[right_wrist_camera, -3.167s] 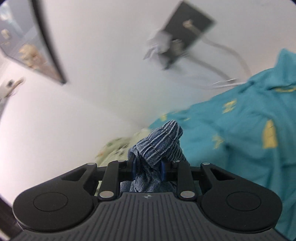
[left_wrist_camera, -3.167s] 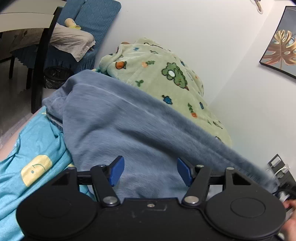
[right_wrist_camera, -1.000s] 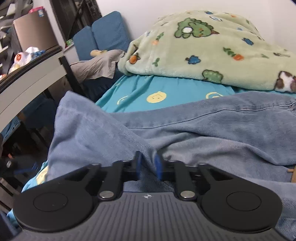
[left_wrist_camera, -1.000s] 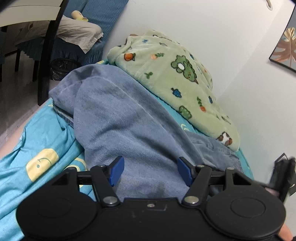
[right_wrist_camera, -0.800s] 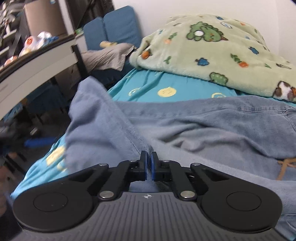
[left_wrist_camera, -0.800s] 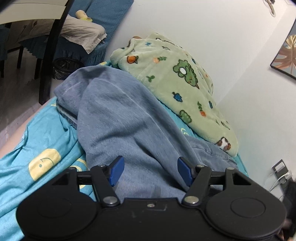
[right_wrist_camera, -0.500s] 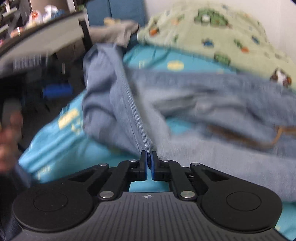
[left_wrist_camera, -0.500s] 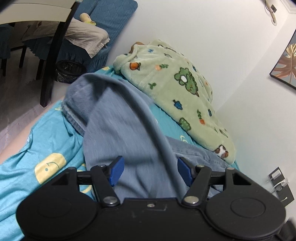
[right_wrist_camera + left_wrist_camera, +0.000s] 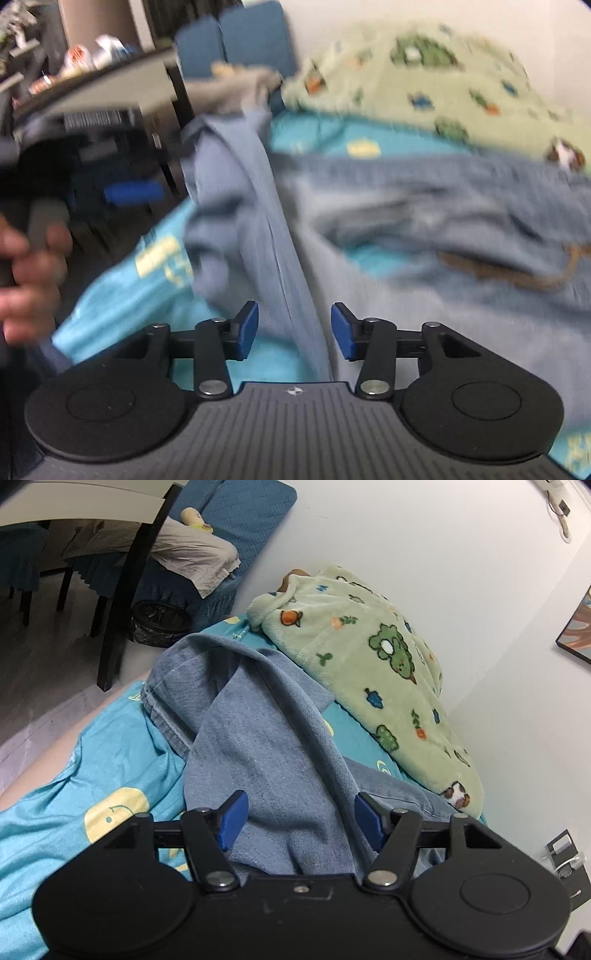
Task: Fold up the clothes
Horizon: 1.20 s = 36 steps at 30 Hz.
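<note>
Right tongs [image 9: 294, 328] opening around a denim jeans [image 9: 280, 236] fold; left tongs [image 9: 300, 821] wide.

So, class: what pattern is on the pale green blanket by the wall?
Cartoon dinosaurs, carrots and small animals on the blanket; clearest in the left wrist view.

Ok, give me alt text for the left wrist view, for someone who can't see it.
The left gripper stands open with blue jeans lying loosely between its pads, spread over a teal bedsheet. A green cartoon-print blanket lies heaped along the white wall behind.
</note>
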### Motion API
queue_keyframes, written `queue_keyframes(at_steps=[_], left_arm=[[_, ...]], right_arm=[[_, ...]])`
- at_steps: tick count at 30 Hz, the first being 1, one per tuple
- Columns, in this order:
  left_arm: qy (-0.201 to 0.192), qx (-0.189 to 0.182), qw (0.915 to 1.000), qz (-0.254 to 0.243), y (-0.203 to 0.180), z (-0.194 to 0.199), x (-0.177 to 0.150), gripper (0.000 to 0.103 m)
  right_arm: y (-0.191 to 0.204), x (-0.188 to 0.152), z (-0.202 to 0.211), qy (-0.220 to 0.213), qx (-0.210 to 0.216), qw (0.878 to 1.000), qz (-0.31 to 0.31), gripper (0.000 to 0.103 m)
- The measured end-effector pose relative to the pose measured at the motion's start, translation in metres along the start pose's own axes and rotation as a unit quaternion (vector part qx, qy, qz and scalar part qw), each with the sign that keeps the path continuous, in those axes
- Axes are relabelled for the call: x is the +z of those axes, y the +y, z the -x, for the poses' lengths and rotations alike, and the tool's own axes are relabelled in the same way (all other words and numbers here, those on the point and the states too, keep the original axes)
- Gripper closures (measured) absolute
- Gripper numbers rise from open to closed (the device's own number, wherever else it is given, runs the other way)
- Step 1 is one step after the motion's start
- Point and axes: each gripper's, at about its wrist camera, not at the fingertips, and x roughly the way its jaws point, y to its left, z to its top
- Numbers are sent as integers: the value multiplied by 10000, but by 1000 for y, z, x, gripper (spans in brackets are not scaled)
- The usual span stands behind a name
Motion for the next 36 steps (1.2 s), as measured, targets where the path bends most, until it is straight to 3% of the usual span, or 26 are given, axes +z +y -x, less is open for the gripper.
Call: queue_keyframes(at_steps=[3, 5, 8, 9, 15, 24, 30, 32, 36], left_arm=[[-72, 76, 9999, -1, 1, 0, 2, 42], [-71, 109, 9999, 78, 5, -1, 4, 42], [-53, 95, 9996, 278, 12, -1, 8, 42], [-44, 92, 9993, 365, 15, -1, 10, 42], [-169, 91, 9956, 920, 36, 6, 27, 41], [-115, 111, 9822, 1871, 71, -1, 54, 41], [16, 168, 9693, 2452, 90, -33, 76, 43], [-144, 357, 9660, 2555, 99, -48, 82, 46], [-5, 229, 9486, 3156, 131, -83, 88, 46]], right_arm=[[4, 13, -20, -297, 89, 9994, 162, 54], [6, 16, -32, -410, 143, 9987, 274, 60], [11, 15, -41, -304, 360, 9978, 456, 98], [15, 13, -40, -242, 480, 9969, 569, 99], [50, 0, -26, 171, 1042, 9851, 1356, 99], [66, -15, -24, 870, 1280, 9707, 1837, 99], [66, -12, -24, 907, 1337, 9710, 1761, 99], [64, -14, -25, 909, 1361, 9712, 1731, 99], [57, -14, -27, 904, 1482, 9727, 1542, 98]])
